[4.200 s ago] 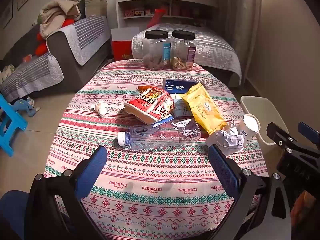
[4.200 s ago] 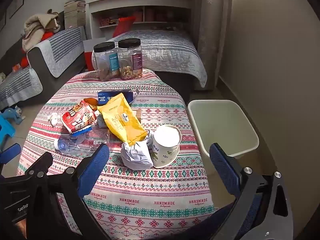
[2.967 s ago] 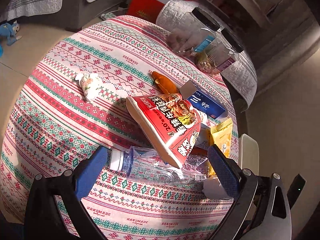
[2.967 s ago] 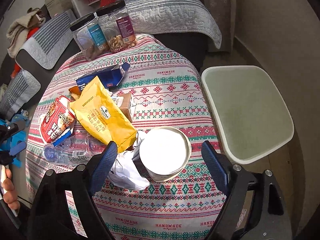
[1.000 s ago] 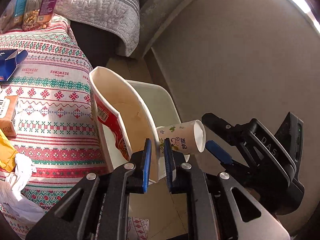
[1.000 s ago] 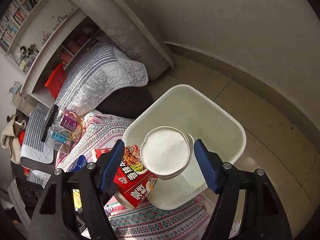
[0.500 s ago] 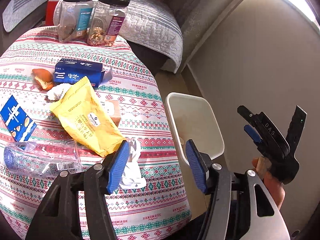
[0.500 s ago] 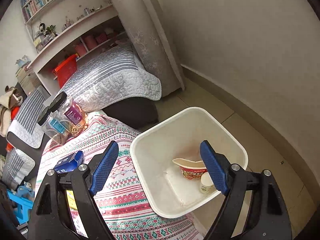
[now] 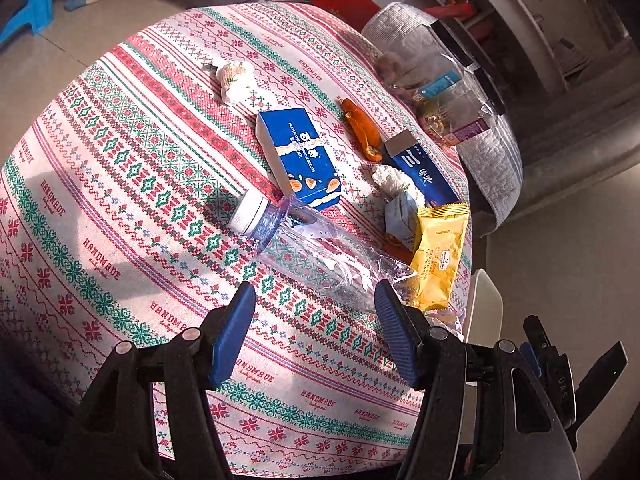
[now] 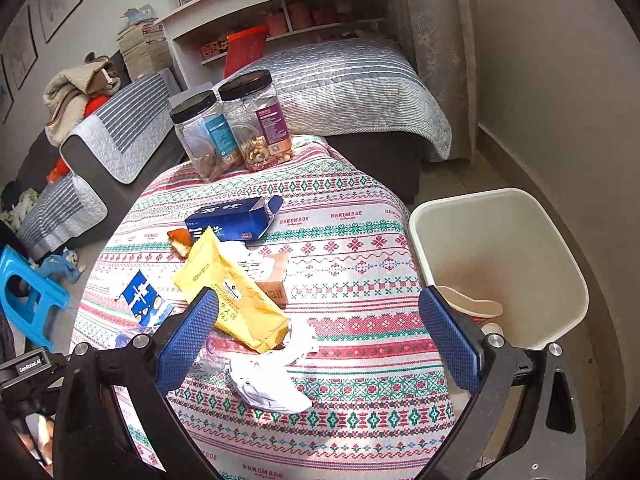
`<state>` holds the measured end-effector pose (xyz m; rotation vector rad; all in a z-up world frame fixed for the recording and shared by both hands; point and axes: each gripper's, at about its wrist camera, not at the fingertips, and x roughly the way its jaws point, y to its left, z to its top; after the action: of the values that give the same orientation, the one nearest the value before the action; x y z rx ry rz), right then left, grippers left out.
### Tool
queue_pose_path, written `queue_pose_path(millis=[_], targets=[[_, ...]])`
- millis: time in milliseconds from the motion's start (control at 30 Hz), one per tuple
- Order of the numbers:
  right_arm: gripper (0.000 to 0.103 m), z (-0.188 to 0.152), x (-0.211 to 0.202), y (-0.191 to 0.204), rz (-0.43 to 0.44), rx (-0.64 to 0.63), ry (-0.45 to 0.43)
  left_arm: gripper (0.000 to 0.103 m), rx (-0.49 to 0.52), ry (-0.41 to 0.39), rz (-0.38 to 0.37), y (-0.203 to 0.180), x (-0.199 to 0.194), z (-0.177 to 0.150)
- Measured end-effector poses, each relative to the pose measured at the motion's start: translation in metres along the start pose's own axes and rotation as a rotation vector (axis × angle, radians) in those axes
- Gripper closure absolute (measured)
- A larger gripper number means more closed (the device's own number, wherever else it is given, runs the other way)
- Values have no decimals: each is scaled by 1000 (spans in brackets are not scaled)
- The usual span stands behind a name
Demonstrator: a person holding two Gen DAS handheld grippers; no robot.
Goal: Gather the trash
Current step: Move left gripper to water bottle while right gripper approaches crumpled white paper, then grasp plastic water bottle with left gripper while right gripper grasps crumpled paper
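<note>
Presently the bench (image 10: 352,364) carries most trash beside the bin (image 10: 500,208), which holds a noodle cup (image 10: 474,306). Both tongs, left (image 9: 316,332) and right (image 10: 320,336), stand wide and empty, their jaws having just opened. Next: close on the plastic bottle (image 9: 316,252) and crumpled paper (image 10: 268,380).

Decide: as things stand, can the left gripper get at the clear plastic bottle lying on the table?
Probably yes. The left gripper is open and empty, the plastic bottle lies just ahead of its fingertips, and nothing rests on the bottle's near side.
</note>
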<state>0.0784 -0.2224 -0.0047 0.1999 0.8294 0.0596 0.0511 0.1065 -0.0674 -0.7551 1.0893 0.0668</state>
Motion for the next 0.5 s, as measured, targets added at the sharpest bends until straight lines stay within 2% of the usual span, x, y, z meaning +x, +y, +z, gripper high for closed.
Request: queue_pose_path(millis=[167, 233, 267, 500], targets=[[7, -17, 11, 37, -23, -100, 49, 41, -52, 52, -82, 8, 13, -3], [7, -20, 16, 44, -53, -131, 68, 33, -62, 72, -126, 2, 23, -5], [7, -22, 19, 44, -56, -136, 84, 32, -71, 70, -137, 2, 27, -5], [8, -28, 35, 35, -28, -72, 177, 32, -208, 94, -171, 0, 59, -3]])
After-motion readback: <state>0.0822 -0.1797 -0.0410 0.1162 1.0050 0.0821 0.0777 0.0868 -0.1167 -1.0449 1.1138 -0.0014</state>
